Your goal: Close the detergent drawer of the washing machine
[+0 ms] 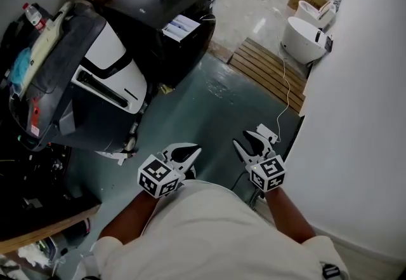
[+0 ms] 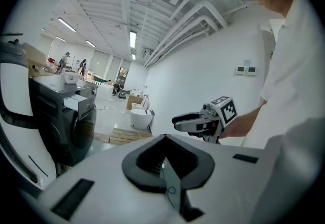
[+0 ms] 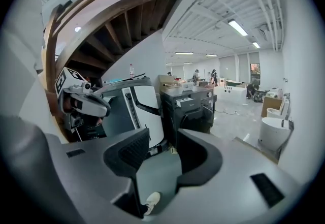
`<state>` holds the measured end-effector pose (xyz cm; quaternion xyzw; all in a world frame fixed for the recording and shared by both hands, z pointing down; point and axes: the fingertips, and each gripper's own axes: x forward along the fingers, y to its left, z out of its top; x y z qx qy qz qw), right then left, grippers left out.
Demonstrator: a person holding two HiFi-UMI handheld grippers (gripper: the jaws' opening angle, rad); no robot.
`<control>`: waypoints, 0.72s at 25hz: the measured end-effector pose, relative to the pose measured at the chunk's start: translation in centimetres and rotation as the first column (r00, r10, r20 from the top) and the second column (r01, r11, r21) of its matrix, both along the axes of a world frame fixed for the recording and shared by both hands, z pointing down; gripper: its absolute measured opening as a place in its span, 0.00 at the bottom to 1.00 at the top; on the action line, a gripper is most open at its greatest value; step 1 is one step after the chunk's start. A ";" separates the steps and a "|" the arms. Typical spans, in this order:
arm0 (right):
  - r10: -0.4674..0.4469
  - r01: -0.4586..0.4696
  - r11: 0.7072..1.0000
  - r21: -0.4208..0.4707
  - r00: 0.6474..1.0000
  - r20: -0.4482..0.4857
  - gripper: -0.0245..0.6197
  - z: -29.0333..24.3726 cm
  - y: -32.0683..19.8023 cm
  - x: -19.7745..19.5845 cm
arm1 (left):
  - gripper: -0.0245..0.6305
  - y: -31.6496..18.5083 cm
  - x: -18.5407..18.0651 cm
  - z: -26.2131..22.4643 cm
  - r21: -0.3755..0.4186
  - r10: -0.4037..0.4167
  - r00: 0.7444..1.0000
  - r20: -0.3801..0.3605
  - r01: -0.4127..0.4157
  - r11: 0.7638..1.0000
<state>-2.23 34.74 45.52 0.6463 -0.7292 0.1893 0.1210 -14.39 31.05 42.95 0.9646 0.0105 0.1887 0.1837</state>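
The detergent drawer (image 1: pixel 182 26) sticks out of the black washing machine (image 1: pixel 149 9), at twelve o'clock from your left gripper (image 1: pixel 190 153) and well apart from both tools. That left gripper's jaws are pressed together on nothing. At its three o'clock, your right gripper (image 1: pixel 250 138) has its jaws spread wide, with only floor (image 1: pixel 209 104) between them. A wooden pallet (image 1: pixel 266 69) lies at one o'clock.

My head camera looks steeply down over my chest at my left tongs (image 1: pixel 185 157) and right tongs (image 1: pixel 252 140), the washing machine (image 1: pixel 158 31) well ahead, to their left. Each tongs camera sits close behind its own jaws, facing across the room; both share that machine and the opposite tongs.
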 end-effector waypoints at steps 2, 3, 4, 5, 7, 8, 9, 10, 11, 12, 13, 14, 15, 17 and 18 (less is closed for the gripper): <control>-0.004 0.004 1.000 -0.005 1.000 -0.001 0.28 -0.1 -2.6 0.6 | 0.03 -2.3 0.4 0.1 -0.006 -0.002 1.000 0.002 0.002 1.000; -0.006 0.006 1.000 -0.009 1.000 -0.002 0.28 -0.1 -3.8 0.9 | 0.03 -3.4 0.6 0.0 -0.012 -0.002 1.000 0.002 0.002 1.000; -0.009 0.009 1.000 -0.014 1.000 -0.004 0.28 -0.1 -5.0 1.2 | 0.03 -4.5 0.7 0.0 -0.016 -0.002 1.000 0.001 0.002 1.000; -0.012 0.012 1.000 -0.021 1.000 -0.006 0.28 0.0 -6.1 1.5 | 0.03 -5.5 0.8 0.0 -0.017 -0.004 1.000 -0.001 0.004 1.000; -0.019 0.019 0.999 -0.032 1.000 -0.012 0.28 0.2 -8.3 2.0 | 0.03 -7.6 1.0 0.1 -0.017 -0.015 1.000 -0.007 0.015 1.000; -0.024 0.024 0.999 -0.033 1.000 -0.015 0.28 0.3 -9.4 2.2 | 0.03 -8.7 1.0 0.1 -0.018 -0.023 1.000 -0.008 0.023 1.000; -0.029 0.029 0.999 -0.032 0.999 -0.018 0.28 0.3 -10.5 2.4 | 0.03 -9.7 1.1 0.2 -0.018 -0.031 0.999 -0.009 0.031 0.999; -0.034 0.033 0.999 -0.030 0.999 -0.022 0.28 0.3 -11.6 2.6 | 0.03 -10.7 1.1 0.4 -0.019 -0.039 0.999 -0.010 0.039 0.999; -0.037 0.037 0.999 -0.028 0.999 -0.024 0.28 0.3 -12.7 2.8 | 0.03 -11.7 1.2 0.5 -0.019 -0.046 0.999 -0.010 0.046 0.999; -0.040 0.039 0.999 -0.026 0.999 -0.023 0.28 0.3 -13.7 3.0 | 0.03 -12.5 1.4 0.7 -0.020 -0.053 0.999 -0.009 0.053 0.998; -0.042 0.041 0.999 -0.024 0.999 -0.021 0.28 0.2 -14.7 3.2 | 0.03 -13.3 1.6 0.8 -0.021 -0.060 0.998 -0.009 0.060 0.998; -0.045 0.045 0.999 -0.022 0.999 -0.019 0.28 0.1 -15.6 3.3 | 0.03 -14.0 1.8 0.9 -0.022 -0.065 0.998 -0.008 0.065 0.998; -0.051 0.051 0.999 -0.018 0.999 -0.018 0.28 0.0 -16.4 3.4 | 0.03 -14.6 2.1 0.9 -0.022 -0.070 0.998 -0.008 0.070 0.997; -0.067 0.067 0.998 -0.013 0.998 -0.016 0.28 0.0 -18.1 3.8 | 0.03 -15.7 3.0 1.0 -0.017 -0.078 0.997 -0.006 0.078 0.997; -0.077 0.076 0.997 -0.014 0.997 -0.015 0.28 0.1 -19.0 4.1 | 0.03 -16.3 3.5 1.1 -0.014 -0.083 0.997 -0.003 0.083 0.996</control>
